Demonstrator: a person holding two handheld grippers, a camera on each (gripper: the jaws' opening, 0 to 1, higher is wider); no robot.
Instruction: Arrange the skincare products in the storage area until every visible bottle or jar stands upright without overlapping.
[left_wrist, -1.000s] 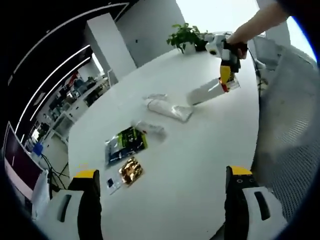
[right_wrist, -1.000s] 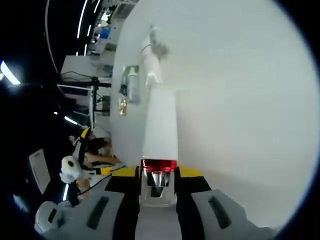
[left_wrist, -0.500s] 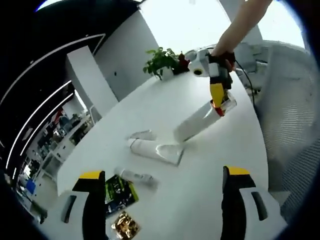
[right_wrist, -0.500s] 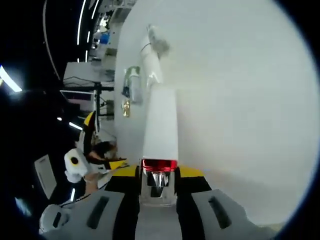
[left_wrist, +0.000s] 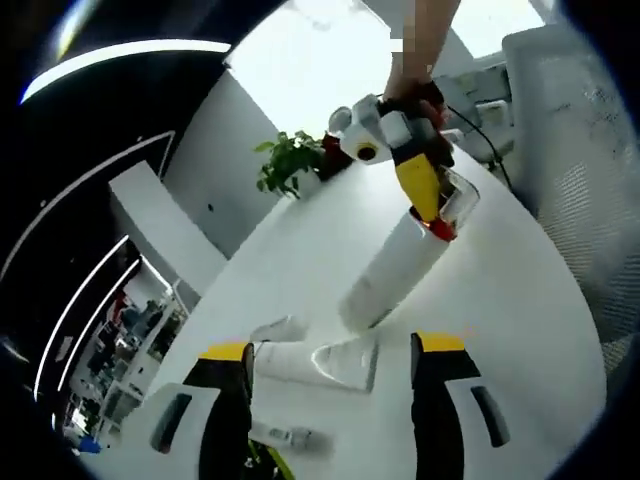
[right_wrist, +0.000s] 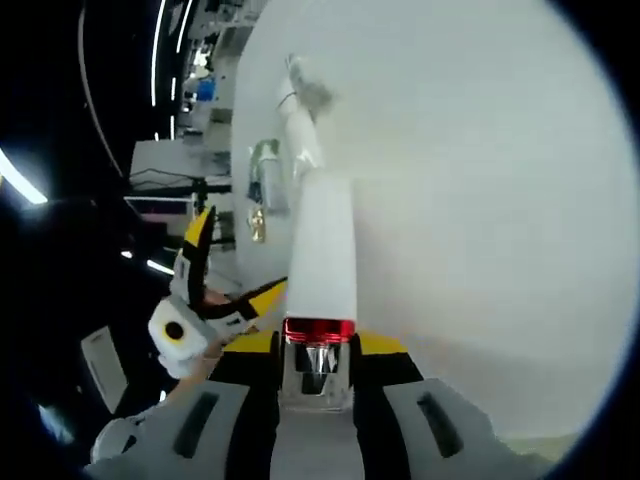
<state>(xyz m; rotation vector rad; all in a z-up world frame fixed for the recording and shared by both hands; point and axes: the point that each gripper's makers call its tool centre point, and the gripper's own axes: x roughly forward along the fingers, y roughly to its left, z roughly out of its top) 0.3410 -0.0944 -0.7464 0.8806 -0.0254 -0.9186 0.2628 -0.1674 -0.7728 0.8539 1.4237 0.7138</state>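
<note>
Since a second ago my left gripper (left_wrist: 330, 400) has swung in toward the tubes, and the held tube (left_wrist: 392, 271) has tipped from a shallow lean to a steep one, its flat end resting on the table (left_wrist: 500, 300).

My right gripper (right_wrist: 316, 352) is clamped on that tube's clear cap (right_wrist: 316, 372), just below the red band. In the left gripper view it sits right of center, slanting up to the right gripper (left_wrist: 425, 195) at upper right. My left gripper is spread wide and holds nothing; a second tube (left_wrist: 318, 362) lies flat between its jaws at bottom center.

I judge these tubes light, with soft, smooth plastic bodies that dent and slip under a hard squeeze. The cap is the stiff part, so that is where to grip. Standing one on its cap looks steadier than on the crimped end.
</note>
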